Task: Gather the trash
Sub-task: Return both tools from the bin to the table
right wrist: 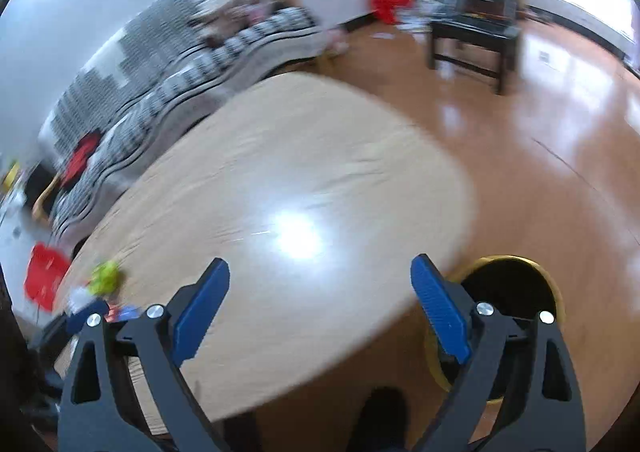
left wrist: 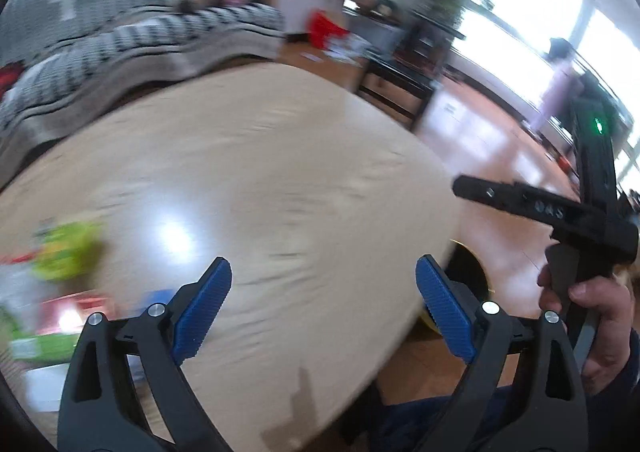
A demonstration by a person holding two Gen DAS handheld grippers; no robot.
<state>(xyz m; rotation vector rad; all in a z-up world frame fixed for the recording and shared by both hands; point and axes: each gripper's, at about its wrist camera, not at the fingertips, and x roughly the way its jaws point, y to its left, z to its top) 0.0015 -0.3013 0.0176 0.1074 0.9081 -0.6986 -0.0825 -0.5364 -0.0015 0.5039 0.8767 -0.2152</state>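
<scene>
- Left gripper (left wrist: 323, 306) with blue-padded fingers gapes wide, holding nothing, above the pale wooden table (left wrist: 260, 155)
- Right gripper (right wrist: 320, 306) likewise spread and bare
- Blurred green crumpled wrapper (right wrist: 105, 276) lies at the table's left edge, beside other litter
- Round gold-rimmed black bin (right wrist: 514, 288) stands on the floor just right of the table

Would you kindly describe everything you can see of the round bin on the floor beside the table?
The bin stands upright on the wooden floor, close to the near right edge of the table. It is round, with a yellow-gold rim and a dark, black-looking inside; blur hides any contents. The table edge and a finger of the right hand-held gripper cover part of it. Nothing is seen touching it.
</scene>
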